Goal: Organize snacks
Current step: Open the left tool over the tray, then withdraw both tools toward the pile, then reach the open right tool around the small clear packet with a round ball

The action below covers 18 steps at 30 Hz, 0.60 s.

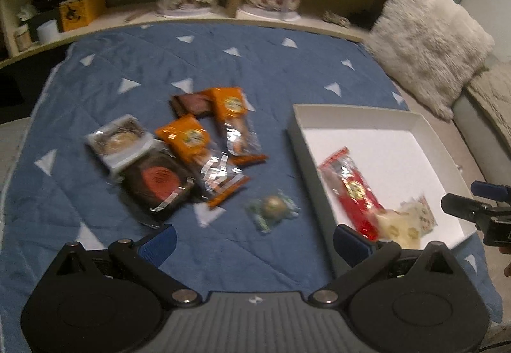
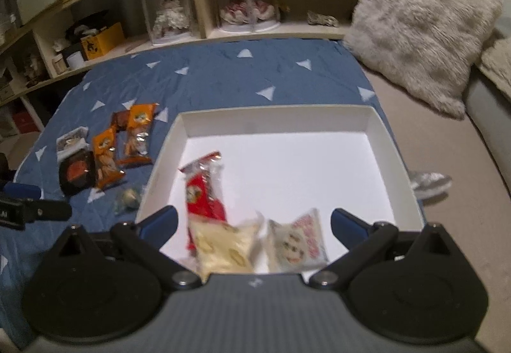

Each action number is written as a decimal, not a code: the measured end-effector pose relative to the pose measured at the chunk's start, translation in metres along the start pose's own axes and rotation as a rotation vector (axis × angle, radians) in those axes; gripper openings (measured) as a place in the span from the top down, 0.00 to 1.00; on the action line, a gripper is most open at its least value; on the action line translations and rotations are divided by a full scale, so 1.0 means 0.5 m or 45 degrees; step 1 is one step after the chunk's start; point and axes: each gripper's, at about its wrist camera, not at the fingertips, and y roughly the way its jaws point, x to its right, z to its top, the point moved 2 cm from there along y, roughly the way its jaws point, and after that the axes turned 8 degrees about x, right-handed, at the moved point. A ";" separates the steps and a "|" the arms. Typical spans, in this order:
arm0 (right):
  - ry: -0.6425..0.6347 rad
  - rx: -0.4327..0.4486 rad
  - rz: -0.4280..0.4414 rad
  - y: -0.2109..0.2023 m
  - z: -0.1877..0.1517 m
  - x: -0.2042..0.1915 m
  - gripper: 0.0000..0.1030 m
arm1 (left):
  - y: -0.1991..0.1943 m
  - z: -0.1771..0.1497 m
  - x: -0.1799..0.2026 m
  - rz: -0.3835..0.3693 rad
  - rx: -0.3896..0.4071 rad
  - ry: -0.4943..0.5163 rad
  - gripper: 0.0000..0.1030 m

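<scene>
Three packets sit in the white box (image 2: 377, 126), red wrapper (image 2: 204, 196) plus two pale ones, while I see the orange packs (image 1: 188, 137), dark trays and round candy (image 1: 273, 207) left on the blue quilt (image 1: 223, 72), both left gripper (image 1: 254, 241) and right gripper (image 2: 252, 225) spread wide, empty.

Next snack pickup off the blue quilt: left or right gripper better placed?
Left, probably. The left gripper is open over the quilt, facing the round candy. The right gripper hangs open over the white box.
</scene>
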 end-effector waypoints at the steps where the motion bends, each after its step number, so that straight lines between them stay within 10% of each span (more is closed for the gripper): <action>1: -0.006 0.003 0.009 0.004 0.003 -0.009 0.00 | -0.003 0.003 -0.011 0.007 0.008 -0.007 0.00; 18: -0.151 0.018 0.197 0.118 0.040 -0.206 0.00 | 0.018 0.043 -0.189 0.139 0.088 -0.217 0.00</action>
